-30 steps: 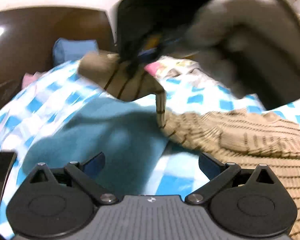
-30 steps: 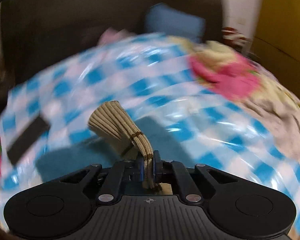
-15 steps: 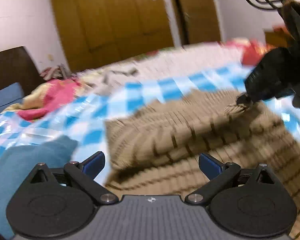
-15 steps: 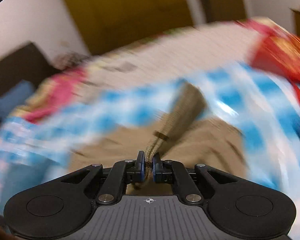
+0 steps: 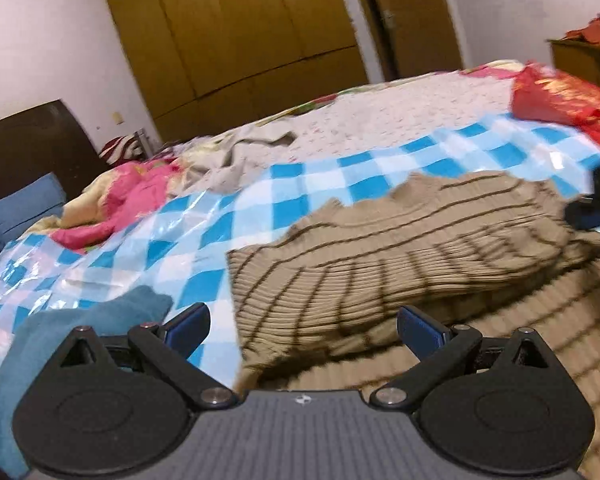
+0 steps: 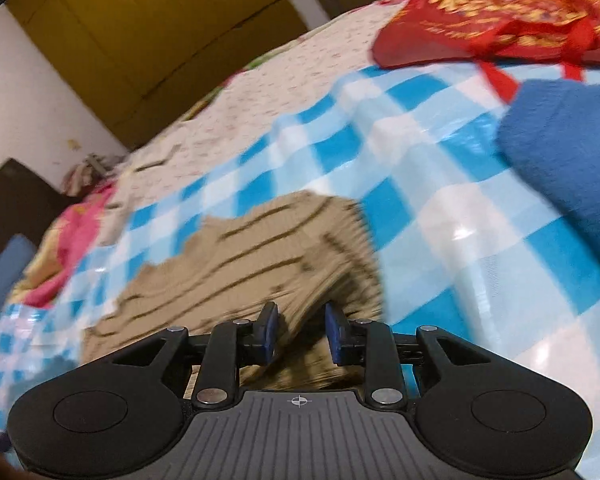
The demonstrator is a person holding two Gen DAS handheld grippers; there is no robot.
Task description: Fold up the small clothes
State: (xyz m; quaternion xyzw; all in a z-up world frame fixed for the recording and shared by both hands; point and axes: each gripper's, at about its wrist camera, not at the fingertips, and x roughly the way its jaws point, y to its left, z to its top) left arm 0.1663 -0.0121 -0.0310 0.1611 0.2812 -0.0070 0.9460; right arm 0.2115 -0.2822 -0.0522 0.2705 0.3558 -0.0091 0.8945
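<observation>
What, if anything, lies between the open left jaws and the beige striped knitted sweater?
Nothing visible. The left gripper sits directly over the beige striped knitted sweater; the teal cloth lies off to its left.

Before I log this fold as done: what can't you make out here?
- Left wrist view: the sweater runs off the right edge; its lower part sits behind the left gripper.
- Right wrist view: sweater motion-blurred; whether the right gripper, slightly parted, touches the fabric is unclear.
</observation>
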